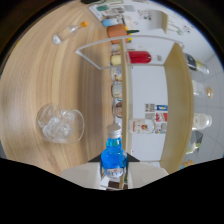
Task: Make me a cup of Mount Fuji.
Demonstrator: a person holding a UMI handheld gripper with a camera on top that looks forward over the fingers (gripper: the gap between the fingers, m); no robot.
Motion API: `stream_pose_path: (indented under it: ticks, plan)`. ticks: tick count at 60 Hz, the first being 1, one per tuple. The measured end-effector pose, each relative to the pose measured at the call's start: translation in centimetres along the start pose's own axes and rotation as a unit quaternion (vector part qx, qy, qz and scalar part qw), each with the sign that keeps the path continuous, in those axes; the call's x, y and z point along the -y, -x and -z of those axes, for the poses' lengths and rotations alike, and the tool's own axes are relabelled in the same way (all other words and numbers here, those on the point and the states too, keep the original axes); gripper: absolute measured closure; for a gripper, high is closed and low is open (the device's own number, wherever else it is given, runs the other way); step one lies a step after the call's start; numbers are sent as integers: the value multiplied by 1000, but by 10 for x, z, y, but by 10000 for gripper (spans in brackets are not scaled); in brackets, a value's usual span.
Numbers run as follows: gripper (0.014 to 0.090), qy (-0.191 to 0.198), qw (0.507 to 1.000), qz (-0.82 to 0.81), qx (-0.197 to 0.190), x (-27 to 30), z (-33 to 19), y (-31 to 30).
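Observation:
A bottle of blue liquid with a clear neck and pale cap sits between my two pale fingers, and my gripper is shut on its body. The scene appears turned on its side, so the bottle lies roughly level, its neck pointing along the fingers toward the shelf. A clear glass bowl holding ice stands on the wooden table, beside the bottle's neck and apart from it. The bottle's base is hidden by the fingers.
A wood-and-white shelf unit stands just beyond the bottle, holding jars, a red bottle and small boxes. An orange cup and a small clear container sit farther off on the table.

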Motion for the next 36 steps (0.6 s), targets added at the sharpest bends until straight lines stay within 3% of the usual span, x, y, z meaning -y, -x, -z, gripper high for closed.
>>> stream_pose_path:
  ticks: [7, 17, 28, 36]
  plan:
    - [685, -56, 980, -193, -5, 6, 25, -38]
    - [685, -118, 877, -466, -13, -22, 56, -91]
    - [685, -105, 755, -647, -8, -93, 53, -81]
    - [686, -46, 708, -704, 23, -142, 22, -21]
